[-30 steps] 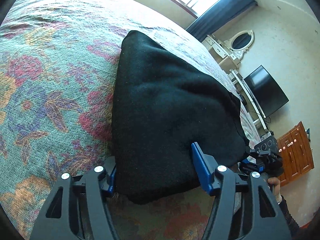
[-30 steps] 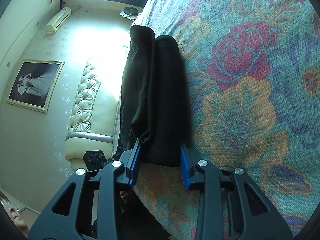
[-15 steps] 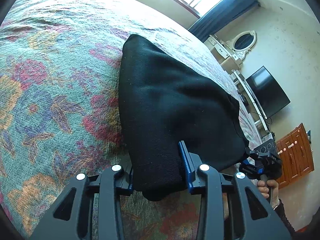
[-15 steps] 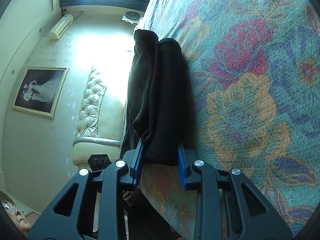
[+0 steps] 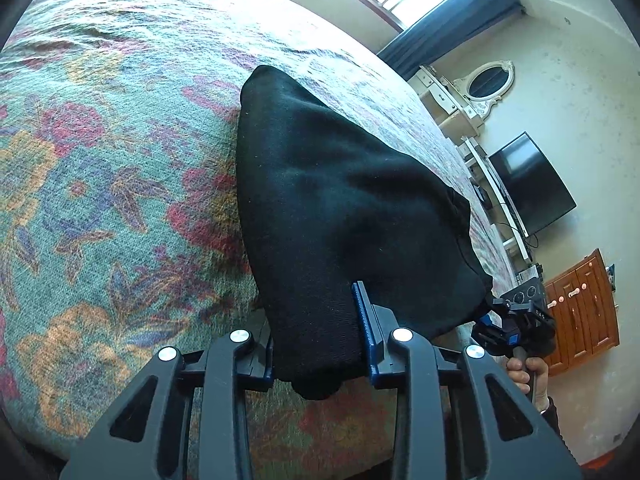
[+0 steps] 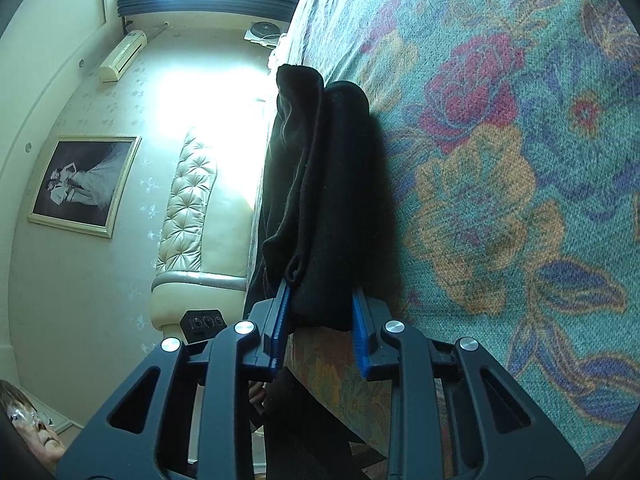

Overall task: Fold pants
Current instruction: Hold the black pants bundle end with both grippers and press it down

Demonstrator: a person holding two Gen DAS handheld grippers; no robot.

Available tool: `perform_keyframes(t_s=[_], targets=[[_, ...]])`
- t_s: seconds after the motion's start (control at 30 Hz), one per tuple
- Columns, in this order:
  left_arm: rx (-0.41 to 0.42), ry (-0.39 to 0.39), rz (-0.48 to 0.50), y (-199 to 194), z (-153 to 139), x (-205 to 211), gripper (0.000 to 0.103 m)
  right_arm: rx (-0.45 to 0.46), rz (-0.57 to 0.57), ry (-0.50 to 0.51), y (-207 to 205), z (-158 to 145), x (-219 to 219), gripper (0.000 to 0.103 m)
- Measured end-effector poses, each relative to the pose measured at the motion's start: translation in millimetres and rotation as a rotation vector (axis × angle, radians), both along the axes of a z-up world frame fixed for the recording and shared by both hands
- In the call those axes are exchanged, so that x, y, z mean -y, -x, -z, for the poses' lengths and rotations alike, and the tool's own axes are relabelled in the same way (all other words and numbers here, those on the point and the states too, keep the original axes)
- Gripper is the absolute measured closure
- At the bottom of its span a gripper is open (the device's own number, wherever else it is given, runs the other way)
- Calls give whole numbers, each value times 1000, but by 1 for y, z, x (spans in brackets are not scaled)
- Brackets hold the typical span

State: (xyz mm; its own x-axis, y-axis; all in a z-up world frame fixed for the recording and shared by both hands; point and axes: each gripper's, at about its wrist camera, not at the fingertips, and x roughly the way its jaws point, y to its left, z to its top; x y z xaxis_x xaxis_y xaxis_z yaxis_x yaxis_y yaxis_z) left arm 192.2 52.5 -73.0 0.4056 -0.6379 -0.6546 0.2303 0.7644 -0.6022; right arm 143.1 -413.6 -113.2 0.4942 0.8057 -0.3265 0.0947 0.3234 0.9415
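Black pants (image 5: 344, 216) lie folded in a thick bundle on the floral bedspread (image 5: 104, 184). My left gripper (image 5: 318, 332) is shut on the near left corner of the bundle, cloth bulging between its blue pads. My right gripper (image 6: 320, 312) is shut on the other near corner of the pants (image 6: 332, 184), seen edge-on as stacked layers. The right gripper also shows in the left wrist view (image 5: 516, 320), at the bundle's right corner, held by a hand.
The bedspread (image 6: 520, 160) stretches wide on both sides of the pants. A padded headboard (image 6: 188, 208) and framed picture (image 6: 84, 184) stand beyond the bed. A dresser with mirror (image 5: 480, 84), a television (image 5: 532, 184) and a wooden cabinet (image 5: 580, 308) line the wall.
Both grippers' jaws have closed in on the near edge of the pants, the left one by a wide margin. The bundle's near edge is now pinched at both corners.
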Motion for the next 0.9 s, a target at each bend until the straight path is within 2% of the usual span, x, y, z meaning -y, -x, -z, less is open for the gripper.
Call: perform_keyframes(t_s=[0.23, 0.47, 0.63, 0.8, 0.9], targets=[[-12, 16, 14, -1, 3, -7, 71, -12, 23, -31, 27, 10, 0, 77], [-8, 23, 22, -3, 6, -8, 68, -15, 40, -41, 28, 16, 3, 77], [-38, 46, -4, -2, 13, -14, 49, -7, 44, -23, 29, 14, 5, 71], [-30, 42, -25, 8, 10, -23, 42, 2, 94, -72, 40, 12, 16, 60], [-28, 32, -50, 14, 7, -27, 37, 3, 164, -38, 53, 6, 24, 56]])
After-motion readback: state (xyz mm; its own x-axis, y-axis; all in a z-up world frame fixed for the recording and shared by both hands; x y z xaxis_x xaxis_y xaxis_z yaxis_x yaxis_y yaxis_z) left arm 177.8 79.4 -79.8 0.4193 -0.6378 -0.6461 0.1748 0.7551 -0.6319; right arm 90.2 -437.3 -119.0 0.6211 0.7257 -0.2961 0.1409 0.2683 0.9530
